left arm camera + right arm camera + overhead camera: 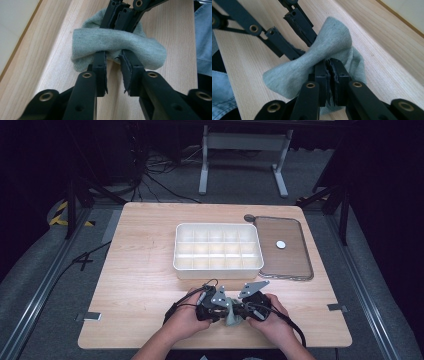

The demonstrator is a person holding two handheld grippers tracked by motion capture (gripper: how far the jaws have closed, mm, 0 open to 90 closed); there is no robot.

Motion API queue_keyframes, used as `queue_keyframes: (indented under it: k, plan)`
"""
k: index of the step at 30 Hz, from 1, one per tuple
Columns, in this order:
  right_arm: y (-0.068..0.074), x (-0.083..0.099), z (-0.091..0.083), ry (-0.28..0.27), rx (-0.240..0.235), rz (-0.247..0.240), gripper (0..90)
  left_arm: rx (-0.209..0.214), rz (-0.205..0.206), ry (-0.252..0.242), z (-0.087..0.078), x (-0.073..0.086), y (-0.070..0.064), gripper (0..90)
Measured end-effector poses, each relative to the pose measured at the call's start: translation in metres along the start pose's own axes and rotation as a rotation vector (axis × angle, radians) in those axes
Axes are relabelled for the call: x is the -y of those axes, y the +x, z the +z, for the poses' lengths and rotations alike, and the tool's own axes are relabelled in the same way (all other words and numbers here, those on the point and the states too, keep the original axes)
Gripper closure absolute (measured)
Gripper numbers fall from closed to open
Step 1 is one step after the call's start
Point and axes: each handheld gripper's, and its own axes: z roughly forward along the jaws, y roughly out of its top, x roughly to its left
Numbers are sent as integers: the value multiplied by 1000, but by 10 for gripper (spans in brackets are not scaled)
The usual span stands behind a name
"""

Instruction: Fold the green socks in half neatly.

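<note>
- Grey sock (231, 316) lay bunched on the table (140, 285), near its front edge, between both grippers.
- Right gripper (329, 65) was clamped on a fold of the sock, jaws together.
- Left gripper (113, 55) had its jaws slightly apart, tips tucked into the sock's edge.
- Compartment box (218, 250) stood farther back, a tray (286, 265) just beside it.

Divider box (218, 251) at centre of bench (140, 270), toward the far side; tray (285, 265) just beside it on the right, small disc (281, 244) lying in the tray. Cap (249, 218) at the tray's far left corner. Near the front edge, before the box: left gripper (220, 307) and right gripper (239, 309) tip to tip, sock (231, 316) between them on the bench. Fingers (100, 62) of the left gripper entering the sock (117, 46) from one side, fingers (322, 72) of the right gripper meeting the sock (332, 42) from the opposite side.
</note>
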Motion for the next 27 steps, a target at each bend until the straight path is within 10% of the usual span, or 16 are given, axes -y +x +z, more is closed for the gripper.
queue_keyframes:
  k: [10, 27]
  plan:
    - [2, 0, 2, -7, 13, 19, 853, -47, 18, -7, 0, -1, -2, 644]
    - [4, -4, -18, -32, 40, -6, 735, -12, -40, -23, -2, 6, 5, 618]
